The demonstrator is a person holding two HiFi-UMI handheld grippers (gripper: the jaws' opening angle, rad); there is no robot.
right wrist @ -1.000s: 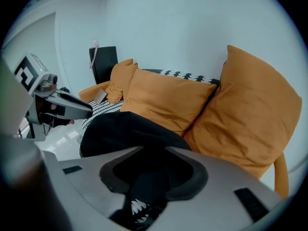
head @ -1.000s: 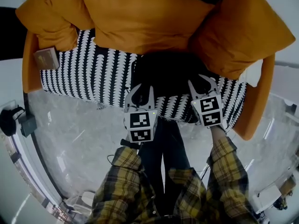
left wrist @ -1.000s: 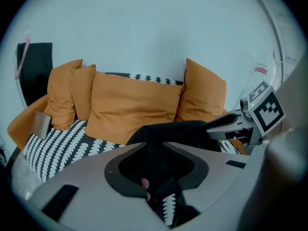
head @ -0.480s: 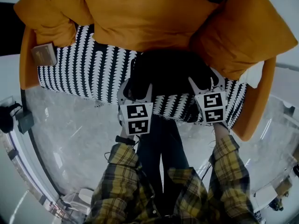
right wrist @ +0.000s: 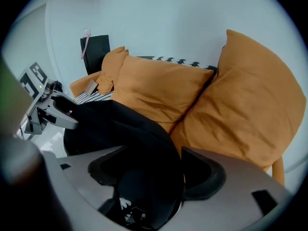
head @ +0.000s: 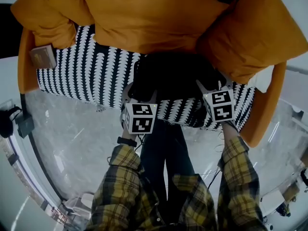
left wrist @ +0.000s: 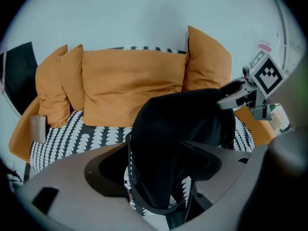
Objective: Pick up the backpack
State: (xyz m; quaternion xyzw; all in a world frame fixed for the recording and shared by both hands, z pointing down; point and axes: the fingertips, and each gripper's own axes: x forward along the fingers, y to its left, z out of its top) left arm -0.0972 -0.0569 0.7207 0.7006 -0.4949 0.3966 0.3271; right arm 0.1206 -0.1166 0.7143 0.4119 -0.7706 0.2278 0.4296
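A black backpack lies on the sofa's black-and-white patterned seat, against the orange cushions. My left gripper is at its near left edge, and my right gripper at its near right edge. Both point steeply down. In the left gripper view the left gripper has its jaws opening wide, with a fold of the backpack between them. In the right gripper view the right gripper is also opening around the backpack. I see no pad pressing on the fabric.
Large orange cushions line the back and the right corner of the sofa. A small tan box rests at the seat's left end. The person's legs stand on the glossy floor just before the sofa. A dark device sits on the floor at left.
Both grippers have dropped forward onto the backpack's near edge. Their jaws have spread from nearly shut to wide apart, and now straddle the black fabric.
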